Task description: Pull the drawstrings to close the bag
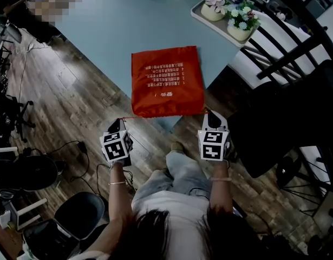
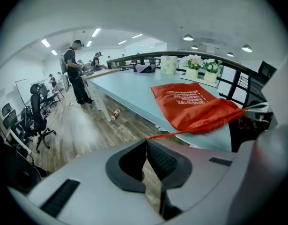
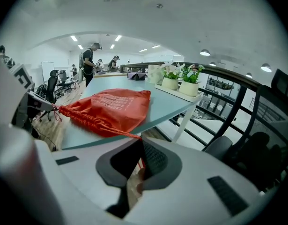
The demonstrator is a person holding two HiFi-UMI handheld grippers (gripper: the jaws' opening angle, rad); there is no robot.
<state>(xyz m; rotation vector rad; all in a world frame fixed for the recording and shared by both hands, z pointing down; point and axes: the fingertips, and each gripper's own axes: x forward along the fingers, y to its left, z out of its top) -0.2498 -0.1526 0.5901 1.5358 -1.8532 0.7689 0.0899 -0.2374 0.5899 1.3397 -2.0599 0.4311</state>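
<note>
On the surface (image 1: 101, 26), at its near edge, lies the red bag (image 1: 167, 80), its mouth already puckered (nearly shut, I judge). The left hand-held gripper (image 1: 115, 127) and the right hand-held gripper (image 1: 214, 119) each pinch a taut drawstring (image 2: 190, 131); only a final tug seems left.

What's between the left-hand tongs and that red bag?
A thin red drawstring, stretched from the left tongs to the flat red fabric bag; the left gripper view shows it.
</note>
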